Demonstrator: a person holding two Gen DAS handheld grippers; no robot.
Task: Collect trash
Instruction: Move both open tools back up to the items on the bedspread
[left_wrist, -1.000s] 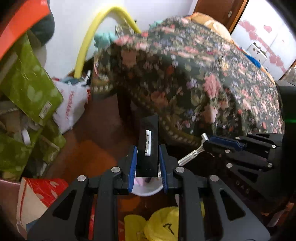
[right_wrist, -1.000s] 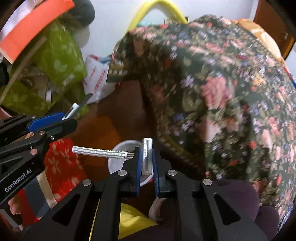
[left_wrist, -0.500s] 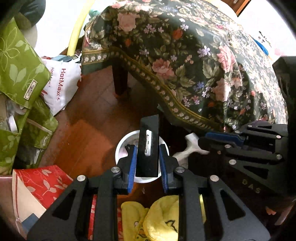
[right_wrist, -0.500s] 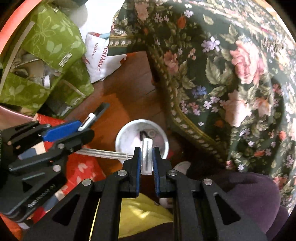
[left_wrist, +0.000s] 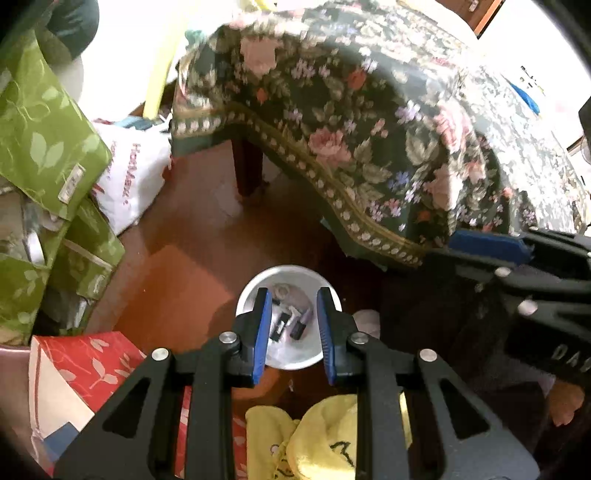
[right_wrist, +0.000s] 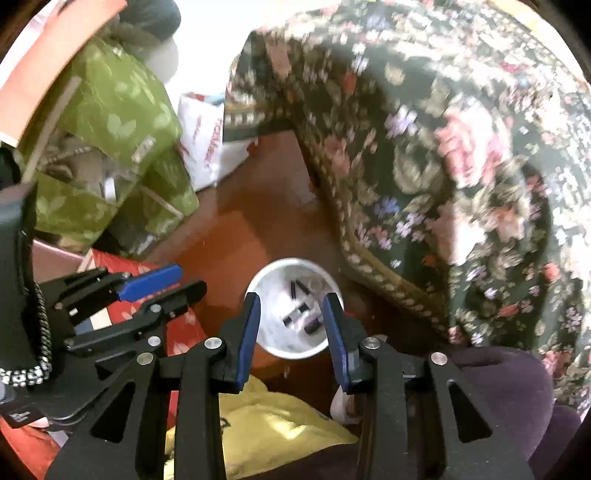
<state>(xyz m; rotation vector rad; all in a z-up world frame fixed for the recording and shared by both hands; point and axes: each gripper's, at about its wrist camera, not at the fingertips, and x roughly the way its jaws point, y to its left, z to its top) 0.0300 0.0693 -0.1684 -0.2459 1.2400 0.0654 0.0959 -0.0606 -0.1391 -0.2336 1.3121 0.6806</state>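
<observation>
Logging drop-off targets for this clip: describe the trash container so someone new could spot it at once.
Find the table draped in the dark floral tablecloth; on the brown wood floor just off its hanging edge stands a small round white bin, seen from above between the open left gripper. It is the only white circular thing, with small dark pieces inside.

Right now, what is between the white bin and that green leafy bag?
Bare reddish-brown floor lies between the white bin and the green leafy bag, shown in the left wrist view; nothing else sits there.
</observation>
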